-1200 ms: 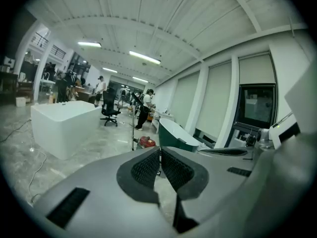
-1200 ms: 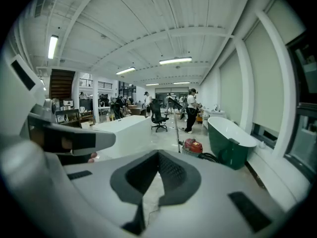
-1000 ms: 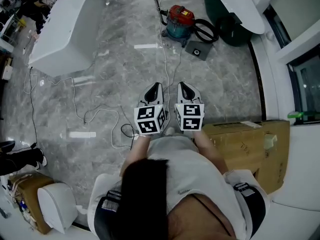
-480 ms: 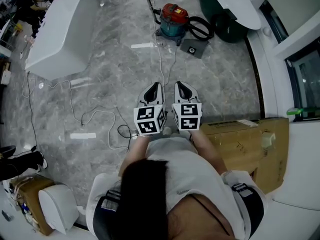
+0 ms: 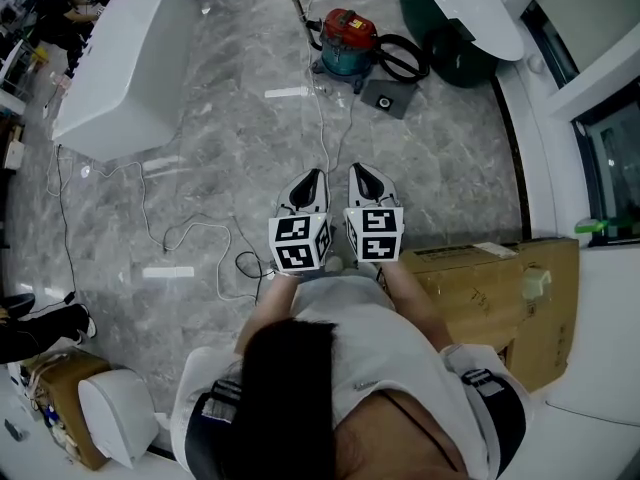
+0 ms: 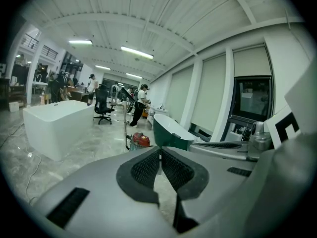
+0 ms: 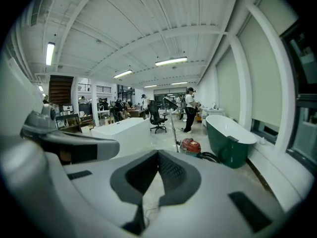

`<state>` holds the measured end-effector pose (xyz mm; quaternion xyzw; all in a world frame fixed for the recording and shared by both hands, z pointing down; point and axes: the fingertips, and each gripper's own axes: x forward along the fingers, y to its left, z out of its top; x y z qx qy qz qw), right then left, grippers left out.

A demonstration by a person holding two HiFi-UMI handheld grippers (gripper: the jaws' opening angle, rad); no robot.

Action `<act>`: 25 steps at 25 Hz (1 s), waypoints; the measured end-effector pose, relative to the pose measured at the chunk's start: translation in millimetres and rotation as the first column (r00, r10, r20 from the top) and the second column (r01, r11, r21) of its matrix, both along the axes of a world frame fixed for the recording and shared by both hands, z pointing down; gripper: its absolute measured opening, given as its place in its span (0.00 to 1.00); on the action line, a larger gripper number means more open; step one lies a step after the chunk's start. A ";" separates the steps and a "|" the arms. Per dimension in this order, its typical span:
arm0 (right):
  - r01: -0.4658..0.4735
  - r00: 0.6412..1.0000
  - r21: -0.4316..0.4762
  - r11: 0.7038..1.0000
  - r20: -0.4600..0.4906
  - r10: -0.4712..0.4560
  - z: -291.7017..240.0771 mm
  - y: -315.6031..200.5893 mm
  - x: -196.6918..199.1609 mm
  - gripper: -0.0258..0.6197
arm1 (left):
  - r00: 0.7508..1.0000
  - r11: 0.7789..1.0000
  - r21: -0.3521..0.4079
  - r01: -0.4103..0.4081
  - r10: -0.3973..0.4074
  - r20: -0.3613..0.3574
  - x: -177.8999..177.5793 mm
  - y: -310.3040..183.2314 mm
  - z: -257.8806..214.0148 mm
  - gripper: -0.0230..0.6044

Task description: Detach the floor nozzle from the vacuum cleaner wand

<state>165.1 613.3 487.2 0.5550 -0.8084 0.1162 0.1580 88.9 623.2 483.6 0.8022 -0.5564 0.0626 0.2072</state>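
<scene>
Underfoot, a grey veined marble floor (image 5: 220,148). On it, two tubs: a white rectangular bathtub (image 5: 120,58) far to the left, and a dark green oval bathtub with a white inside (image 5: 460,8) far to the right. Close in, just beside the person's right arm, one brown cardboard box (image 5: 500,288). Beyond the white tub, one black office chair (image 6: 102,109). Well ahead, between the tubs, one red-and-teal canister vacuum cleaner (image 5: 350,40), with a looped black hose (image 5: 405,60) at its right. Rising from its left toward the top edge, a thin dark vacuum wand (image 5: 298,3), its ends too small to read. Just beside the canister, one dark grey flat square piece (image 5: 386,100). Across the stretch in between, a white cable (image 5: 190,230) looping at left, a second white cable (image 5: 325,138) running from the canister toward the grippers, and one small black cable coil (image 5: 252,261). Held side by side, pointing at the canister but well short of it, the white left gripper (image 5: 310,180) and white right gripper (image 5: 367,176), both sets of jaws pressed together on nothing.
</scene>
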 end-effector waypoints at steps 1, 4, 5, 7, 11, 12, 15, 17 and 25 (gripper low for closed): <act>0.004 1.000 0.004 1.000 0.000 -0.004 -0.4 -1.8 -1.5 0.06 | 1.000 1.000 -0.001 0.000 0.000 -0.001 -0.3 -1.8 0.7 0.06; 0.005 1.000 0.003 1.000 -0.005 -0.005 1.7 -6.6 -1.0 0.06 | 1.000 1.000 0.002 0.002 -0.002 -0.004 0.2 -8.3 2.7 0.06; 0.003 1.000 0.000 1.000 -0.007 -0.003 3.0 -7.9 0.3 0.06 | 1.000 1.000 0.004 0.002 -0.002 -0.005 0.7 -10.2 2.9 0.06; -0.002 1.000 -0.002 1.000 -0.009 0.002 5.3 -11.2 2.3 0.06 | 1.000 1.000 0.009 0.002 -0.002 -0.005 0.7 -14.2 2.6 0.06; -0.004 1.000 -0.008 1.000 -0.013 0.004 6.8 -19.6 -0.7 0.06 | 1.000 1.000 0.010 0.013 -0.013 -0.009 -6.5 -23.5 3.0 0.06; -0.002 1.000 -0.008 1.000 -0.016 0.002 6.4 -21.7 -2.2 0.06 | 1.000 1.000 0.009 0.014 -0.014 -0.011 -8.1 -26.0 2.9 0.06; 0.002 1.000 -0.013 1.000 -0.023 -0.002 6.8 -28.3 -6.6 0.06 | 1.000 1.000 0.003 0.004 -0.004 -0.008 -9.9 -33.5 3.6 0.06; 0.004 1.000 -0.020 1.000 -0.025 -0.004 9.4 -31.3 -10.0 0.06 | 1.000 1.000 0.000 -0.002 0.002 -0.008 -10.7 -37.2 5.5 0.06; 0.002 0.999 -0.039 0.999 -0.045 -0.003 13.1 -64.0 -21.8 0.06 | 1.000 1.000 -0.007 0.004 -0.004 -0.015 -24.4 -70.7 7.5 0.06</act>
